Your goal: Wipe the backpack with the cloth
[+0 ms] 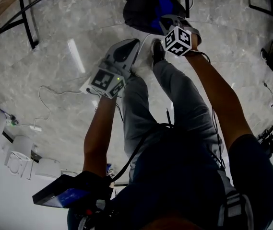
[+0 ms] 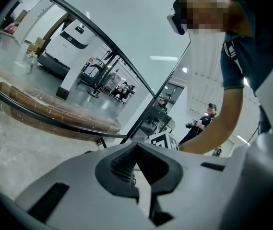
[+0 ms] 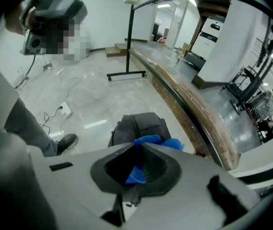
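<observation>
Backpack: we see the black fabric backpack on the pale stone floor, ahead of our dark shoe.
Cloth: the soft blue cloth lies on the backpack, between our right gripper's jaws.
Left gripper: our left gripper is left of the backpack, nearer us.

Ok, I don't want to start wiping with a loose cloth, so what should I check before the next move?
1. Right gripper shut on the cloth: ok.
2. Cloth resting on the backpack: ok.
3. Left gripper shut with nothing in it: ok.
4. Left gripper steadying the backpack: not ok, it is apart from it.
5. Backpack sitting firmly on the floor: cannot tell.
</observation>
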